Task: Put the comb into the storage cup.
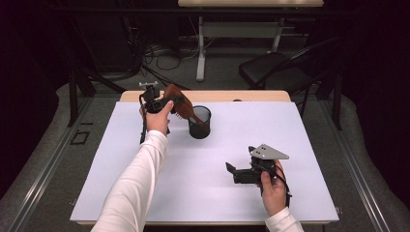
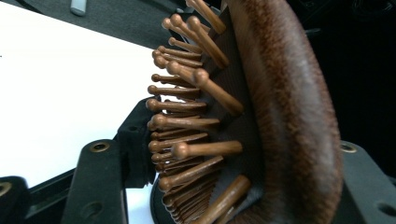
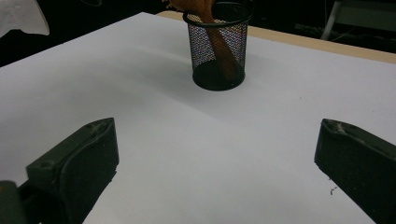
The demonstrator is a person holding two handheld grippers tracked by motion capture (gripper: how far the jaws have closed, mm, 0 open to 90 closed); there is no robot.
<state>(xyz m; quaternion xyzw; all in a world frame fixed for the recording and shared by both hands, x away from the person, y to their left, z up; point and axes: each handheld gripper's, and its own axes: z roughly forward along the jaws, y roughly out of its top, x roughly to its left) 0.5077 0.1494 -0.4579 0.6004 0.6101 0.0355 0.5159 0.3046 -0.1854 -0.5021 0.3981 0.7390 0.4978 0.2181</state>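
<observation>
A brown wooden hairbrush leans with its handle down inside a black mesh cup at the back middle of the white table sheet. My left gripper is up at the brush's head, just left of the cup. In the left gripper view the head sits between the jaws, its peg bristles against one pad and its curved back against the other. My right gripper rests low on the sheet at the front right, open wide with nothing between its jaws, and faces the cup.
The sheet lies on a wooden table whose far edge shows behind the cup. Beyond it stand a black folding chair and another table's white legs. Dark curtains close both sides.
</observation>
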